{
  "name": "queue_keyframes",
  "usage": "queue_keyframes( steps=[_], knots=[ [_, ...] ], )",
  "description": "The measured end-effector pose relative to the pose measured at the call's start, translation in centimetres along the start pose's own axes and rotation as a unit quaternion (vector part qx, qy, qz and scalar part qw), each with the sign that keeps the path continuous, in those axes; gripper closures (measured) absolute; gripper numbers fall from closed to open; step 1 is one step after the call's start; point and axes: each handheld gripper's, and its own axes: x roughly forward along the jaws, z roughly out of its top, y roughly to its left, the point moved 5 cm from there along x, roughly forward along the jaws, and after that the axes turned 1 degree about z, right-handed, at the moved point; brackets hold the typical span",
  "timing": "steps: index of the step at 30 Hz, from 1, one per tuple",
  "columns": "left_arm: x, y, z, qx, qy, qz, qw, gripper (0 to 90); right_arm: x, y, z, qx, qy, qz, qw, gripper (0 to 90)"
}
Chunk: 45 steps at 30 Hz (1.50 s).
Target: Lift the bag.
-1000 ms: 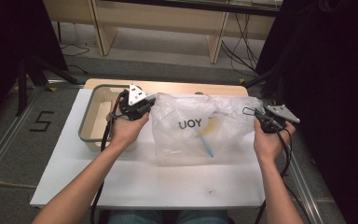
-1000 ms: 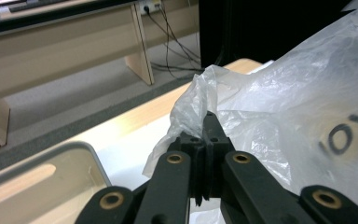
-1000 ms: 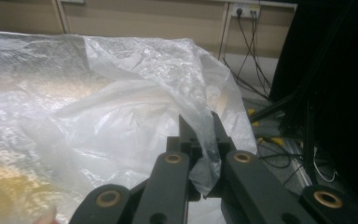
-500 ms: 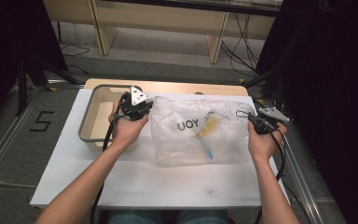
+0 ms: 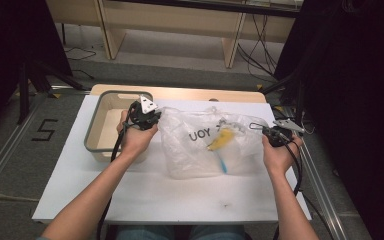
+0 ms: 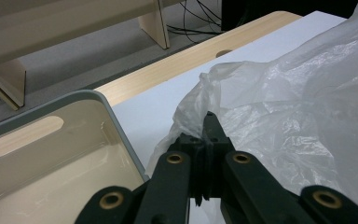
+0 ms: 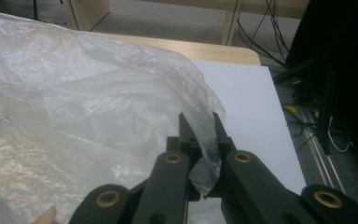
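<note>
Now bag (image 5: 200,142) between (pinching) tongs (image 5: 155,117)

You are holding a big, clear, crinkly plastic bag (image 5: 207,145) stretched out on the white table top (image 5: 170,195). It has dark letters on it. Inside you can see something yellow (image 5: 220,138) and something blue (image 5: 222,164); what they are is hard to tell. Your left gripper (image 6: 209,122) pinches the bag's left edge, with its jaws closed tight on the plastic. Your right gripper (image 7: 200,135) pinches a thin fold of the bag's right edge. The bag lies just beside a cream tub with a grey rim (image 5: 96,122).
</note>
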Motion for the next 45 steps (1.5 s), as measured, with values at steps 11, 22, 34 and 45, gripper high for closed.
queue_keyframes(
  steps=[11,22,34,45],
  knots=[
    [0.16,0.02,0.01,0.0,0.0,0.001,1.0,89.4,0.07,-0.09,-0.03,0.002,0.003,0.001,1.0,89.7],
    [0.17,-0.1,0.28,-0.01,-0.012,-0.003,0.9999,89.0,-0.22,-0.32,0.21,0.009,-0.008,0.007,0.9999,88.2],
    [0.09,-0.22,0.43,-0.013,-0.02,-0.009,0.9997,85.8,-0.46,-0.29,0.4,0.012,-0.016,0.008,0.9998,84.6],
    [-0.26,-0.6,0.95,-0.011,-0.045,-0.01,0.9989,68.4,-0.85,-0.4,0.51,0.012,-0.02,0.008,0.9997,81.8]
  ],
)
